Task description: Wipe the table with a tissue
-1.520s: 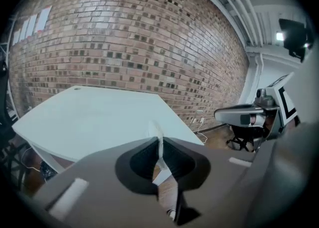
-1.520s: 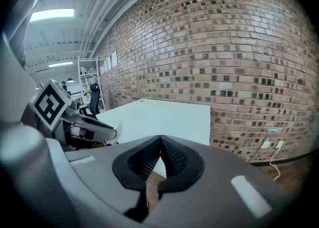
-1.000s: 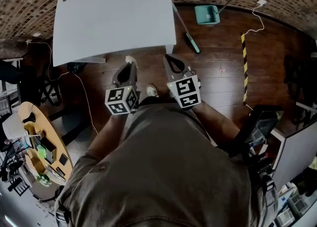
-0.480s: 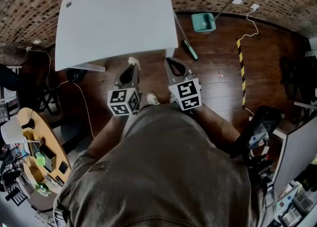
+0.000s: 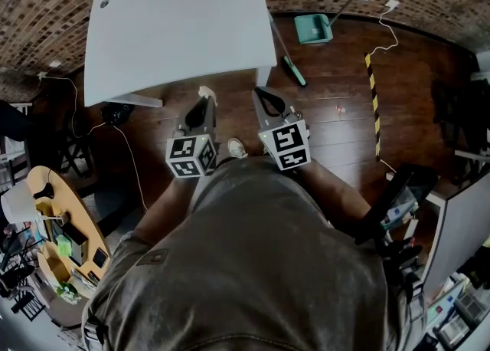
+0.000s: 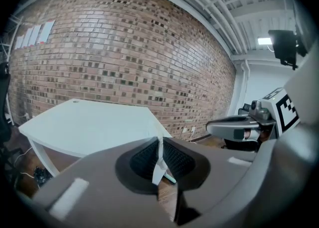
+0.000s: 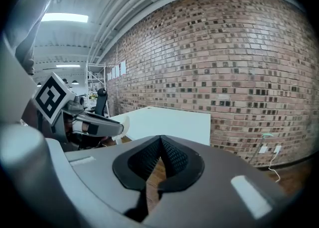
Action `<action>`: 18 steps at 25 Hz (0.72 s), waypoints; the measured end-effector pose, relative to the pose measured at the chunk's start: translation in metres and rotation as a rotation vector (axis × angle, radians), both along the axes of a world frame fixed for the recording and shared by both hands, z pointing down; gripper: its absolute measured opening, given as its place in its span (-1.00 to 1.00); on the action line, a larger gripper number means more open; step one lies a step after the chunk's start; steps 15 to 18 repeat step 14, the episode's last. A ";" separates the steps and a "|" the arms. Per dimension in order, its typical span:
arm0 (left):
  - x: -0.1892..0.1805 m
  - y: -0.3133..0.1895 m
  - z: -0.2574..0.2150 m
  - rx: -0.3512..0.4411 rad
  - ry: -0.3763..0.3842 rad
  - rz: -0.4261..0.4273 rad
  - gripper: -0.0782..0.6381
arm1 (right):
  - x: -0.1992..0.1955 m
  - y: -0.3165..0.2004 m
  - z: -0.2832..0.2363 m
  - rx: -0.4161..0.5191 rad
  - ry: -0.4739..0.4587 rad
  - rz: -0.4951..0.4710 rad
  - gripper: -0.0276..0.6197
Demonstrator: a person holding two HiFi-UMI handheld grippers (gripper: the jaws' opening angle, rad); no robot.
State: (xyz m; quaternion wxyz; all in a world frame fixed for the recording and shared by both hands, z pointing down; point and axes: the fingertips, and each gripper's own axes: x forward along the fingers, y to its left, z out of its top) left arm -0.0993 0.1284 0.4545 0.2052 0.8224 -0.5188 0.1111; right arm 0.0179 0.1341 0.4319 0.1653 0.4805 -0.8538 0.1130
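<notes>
- Jaws of the left gripper [image 6: 159, 141] clenched on a thin white tissue [image 6: 158, 166], a crumpled strip between ribbed black pads, held just short of the counter's near edge.
- Right gripper [image 7: 160, 141]: jaws pressed together with nothing between them, also short of the counter.
- Counter [image 5: 176, 27]: smooth white slab, rounded corners.
- Teal dustpan [image 5: 314, 27] on the wood-plank floor [image 5: 337, 112] right of the counter; can't tell its contents.
</notes>
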 end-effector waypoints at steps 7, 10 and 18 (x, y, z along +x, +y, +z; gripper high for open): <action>0.000 0.001 0.000 -0.001 -0.008 0.011 -0.70 | -0.002 0.001 0.000 0.005 -0.001 0.003 -0.88; 0.001 0.000 -0.001 0.004 -0.009 0.017 -0.70 | -0.001 0.001 -0.001 0.006 -0.002 0.006 -0.88; 0.003 -0.001 -0.001 0.003 -0.009 0.024 -0.70 | 0.000 0.001 0.000 0.006 0.000 0.009 -0.88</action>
